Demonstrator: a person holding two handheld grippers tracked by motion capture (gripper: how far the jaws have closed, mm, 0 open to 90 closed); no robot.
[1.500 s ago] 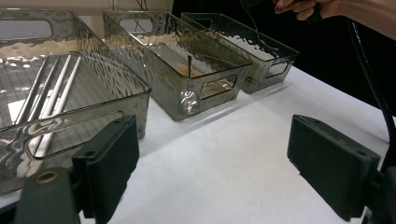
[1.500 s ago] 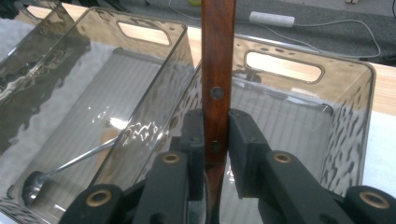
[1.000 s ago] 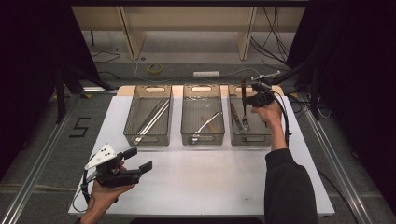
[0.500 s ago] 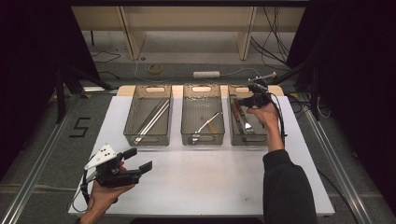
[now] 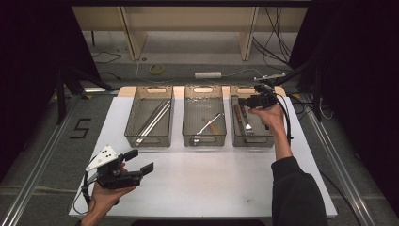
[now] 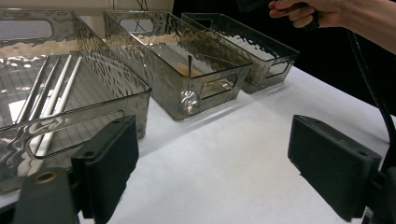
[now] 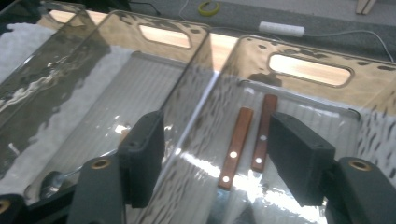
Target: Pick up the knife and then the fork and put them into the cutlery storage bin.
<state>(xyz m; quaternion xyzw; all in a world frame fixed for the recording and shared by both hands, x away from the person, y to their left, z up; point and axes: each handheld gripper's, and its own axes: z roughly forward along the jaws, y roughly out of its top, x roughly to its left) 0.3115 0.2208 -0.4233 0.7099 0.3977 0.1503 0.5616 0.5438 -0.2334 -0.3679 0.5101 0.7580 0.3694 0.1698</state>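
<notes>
Three clear bins stand in a row on the white table. My right gripper (image 5: 244,100) hovers over the right bin (image 5: 270,141); its jaws have just been opening and stand open with nothing between them. Below it, two wooden-handled utensils (image 7: 236,144) lie side by side on the floor of the right bin (image 7: 308,53). My left gripper (image 5: 141,161) rests in a hand at the table's front left, open and empty (image 6: 219,168), and faces the left bin (image 6: 70,116).
Long metal sticks (image 5: 153,120) lie in the left bin (image 5: 146,143). A spoon (image 5: 207,125) lies in the middle bin (image 5: 203,141). The white tabletop (image 5: 211,183) is bare in front of the bins. Cables, a tape roll (image 5: 156,69) and a power strip (image 5: 208,75) lie on the floor beyond.
The right gripper held a dark utensil upright over the right bin; its jaws have opened and the utensil now lies in the bin. The left gripper has not moved.
</notes>
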